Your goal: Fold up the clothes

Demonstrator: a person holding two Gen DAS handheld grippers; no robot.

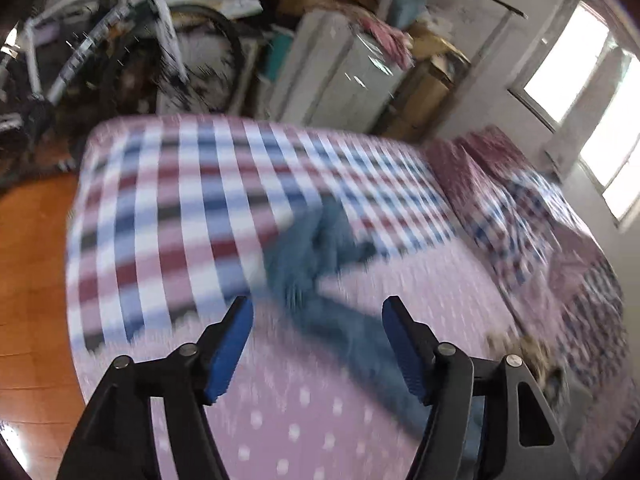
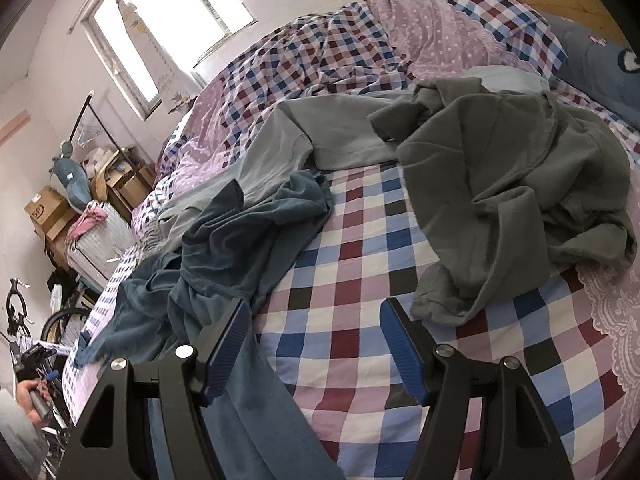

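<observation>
A crumpled blue-teal garment [image 2: 224, 240] sprawls over the checked bedcover [image 2: 360, 320], its cloth running under my right gripper's left finger. My right gripper [image 2: 316, 348] hovers open just above it, nothing between its blue pads. Behind it lie a light grey garment [image 2: 320, 136] and a bunched dark grey fleece garment [image 2: 520, 188]. The left wrist view is motion-blurred: the same blue garment [image 1: 320, 288] stretches across the pink dotted cover [image 1: 280, 400], and my left gripper [image 1: 318, 344] is open above it, holding nothing.
A bunched checked quilt [image 2: 320, 52] fills the back of the bed by the window [image 2: 160, 20]. Boxes [image 1: 424, 92], a white wicker cabinet [image 1: 332, 68] and a bicycle [image 1: 100, 40] crowd the far side. Orange wooden floor [image 1: 28, 280] runs left of the bed. A hand [image 2: 30, 396] shows at lower left.
</observation>
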